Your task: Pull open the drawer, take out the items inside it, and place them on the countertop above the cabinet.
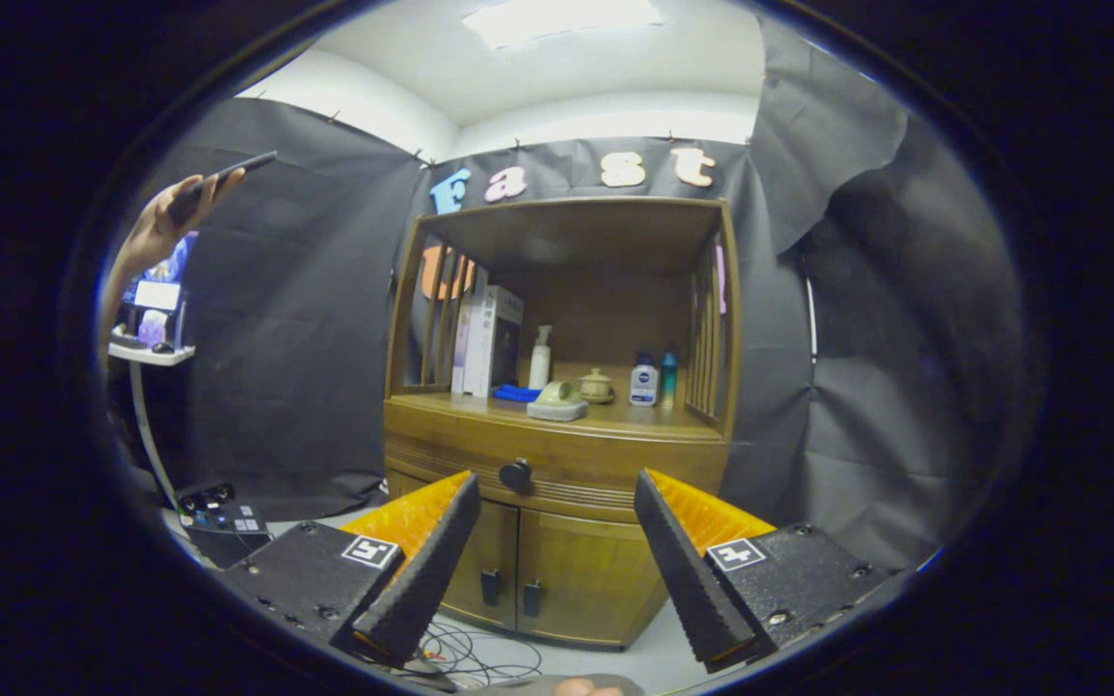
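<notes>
A wooden cabinet [557,425] stands ahead against the black cloth wall. Its drawer [547,462] is closed, with a dark round knob [515,474] at the front. Above the drawer lies the countertop [615,418], set inside an open shelf. My gripper [557,493] is open and holds nothing. Its fingertips frame the drawer front from some way off, and the knob sits just right of the left fingertip [455,503]. What lies in the drawer is hidden.
The countertop holds boxes [489,338], a white pump bottle [540,358], a pale green object [557,399], a small lidded pot [596,385] and two small bottles [654,379]. Two lower cabinet doors [528,570] are closed. Cables [470,657] lie on the floor. A person's hand [170,217] holds a phone at left.
</notes>
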The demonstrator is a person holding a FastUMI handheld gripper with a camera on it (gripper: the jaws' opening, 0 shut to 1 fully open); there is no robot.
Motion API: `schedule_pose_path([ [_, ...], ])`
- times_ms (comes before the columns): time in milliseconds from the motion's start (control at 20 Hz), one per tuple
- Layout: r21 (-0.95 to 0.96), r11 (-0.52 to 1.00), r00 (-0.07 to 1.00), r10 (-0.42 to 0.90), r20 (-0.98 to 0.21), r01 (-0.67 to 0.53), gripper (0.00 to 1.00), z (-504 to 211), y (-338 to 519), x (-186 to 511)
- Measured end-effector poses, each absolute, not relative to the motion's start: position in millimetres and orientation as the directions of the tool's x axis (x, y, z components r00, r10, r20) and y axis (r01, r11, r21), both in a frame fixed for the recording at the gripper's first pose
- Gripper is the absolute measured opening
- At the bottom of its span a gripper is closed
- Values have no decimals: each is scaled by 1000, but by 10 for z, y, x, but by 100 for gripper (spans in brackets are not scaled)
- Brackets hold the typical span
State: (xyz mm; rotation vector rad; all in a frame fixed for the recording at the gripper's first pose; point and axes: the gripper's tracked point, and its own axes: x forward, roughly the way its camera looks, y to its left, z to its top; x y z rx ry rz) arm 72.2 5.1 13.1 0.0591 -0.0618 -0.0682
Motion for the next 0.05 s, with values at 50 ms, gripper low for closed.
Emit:
schedule_pose_path([
  [50, 53, 996, 995, -70, 66, 66, 100, 154, 44, 713],
])
